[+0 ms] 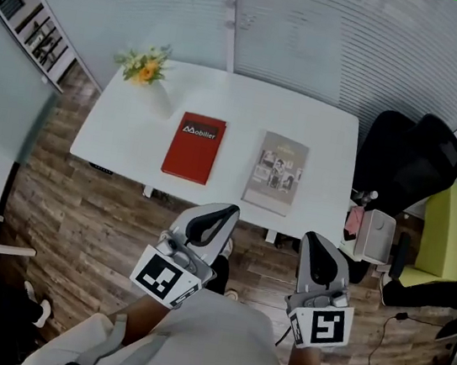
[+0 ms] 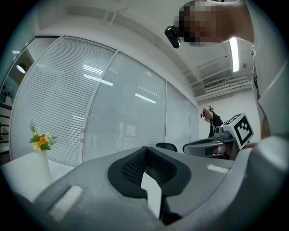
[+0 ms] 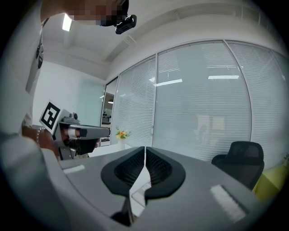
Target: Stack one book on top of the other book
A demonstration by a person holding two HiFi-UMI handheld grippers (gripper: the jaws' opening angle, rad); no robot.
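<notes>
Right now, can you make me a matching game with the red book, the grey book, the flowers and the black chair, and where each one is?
Things:
1. red book
2. grey book
3. flowers
4. black chair

Places:
A. off the table, past its right end
B. at the table's far left corner
C. flat on the table, right of the other book
D. flat on the table, left of the other book

Pairs: 1-D, 2-C, 3-B, 4-A
</notes>
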